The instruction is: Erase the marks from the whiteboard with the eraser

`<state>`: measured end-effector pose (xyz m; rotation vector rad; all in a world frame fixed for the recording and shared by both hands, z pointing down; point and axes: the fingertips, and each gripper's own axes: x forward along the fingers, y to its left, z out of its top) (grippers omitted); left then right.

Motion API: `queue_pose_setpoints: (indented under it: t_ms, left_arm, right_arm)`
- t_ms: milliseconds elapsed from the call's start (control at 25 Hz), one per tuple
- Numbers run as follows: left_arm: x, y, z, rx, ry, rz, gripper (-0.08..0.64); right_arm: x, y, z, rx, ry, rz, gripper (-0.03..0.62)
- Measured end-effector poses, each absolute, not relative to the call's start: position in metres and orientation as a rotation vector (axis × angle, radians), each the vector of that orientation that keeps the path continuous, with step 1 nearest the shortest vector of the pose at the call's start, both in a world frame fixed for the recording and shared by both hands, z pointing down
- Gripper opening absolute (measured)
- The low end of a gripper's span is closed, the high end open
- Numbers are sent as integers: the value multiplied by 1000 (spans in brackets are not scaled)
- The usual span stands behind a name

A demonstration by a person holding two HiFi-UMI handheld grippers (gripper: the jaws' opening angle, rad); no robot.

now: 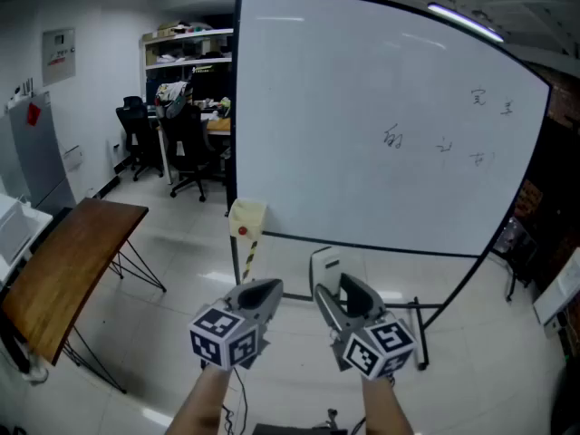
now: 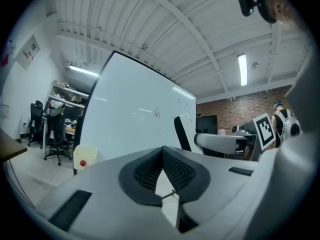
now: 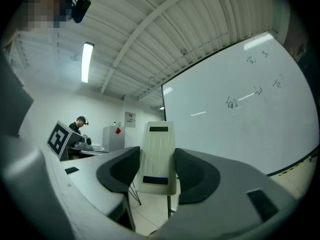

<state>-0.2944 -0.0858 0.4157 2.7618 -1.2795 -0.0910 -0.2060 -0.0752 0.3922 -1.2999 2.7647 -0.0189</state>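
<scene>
The right gripper [image 3: 156, 160] has its fingers closed on the pale eraser [image 3: 158, 151], which stands upright between them, gripped by its two long sides; the left gripper [image 2: 162, 151] has its fingers pressed together at the tips with nothing in them. Both hang low in front of the whiteboard [image 1: 362, 89], the eraser well apart from the marks [image 1: 391, 137], which sit in a loose cluster toward the board's upper right. The job now, as I judge it, is to lift the eraser up and right to that cluster. From the left gripper view its dark edge seems to face the board, so that side should meet the surface flat, not on a corner. Press evenly and sweep across each mark in overlapping passes, and keep the idle gripper clear of the board. The marks look like a few handwritten characters, too small to read. A wall notice [image 1: 59, 54] at far left is equally illegible, and the only other print is the square markers on the gripper cubes
</scene>
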Motion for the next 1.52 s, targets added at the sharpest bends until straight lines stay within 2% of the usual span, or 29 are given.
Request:
queue_pose_setpoints:
  t_ms: [880, 1520]
  left_arm:
    - [-27, -153, 369, 3010, -826, -57, 3]
    - [86, -239, 326, 3110, -728, -77, 4]
  right_arm:
    - [67, -107, 352, -1742, 2458, 79, 230]
    - [177, -182, 311, -1846, 2394, 196, 230]
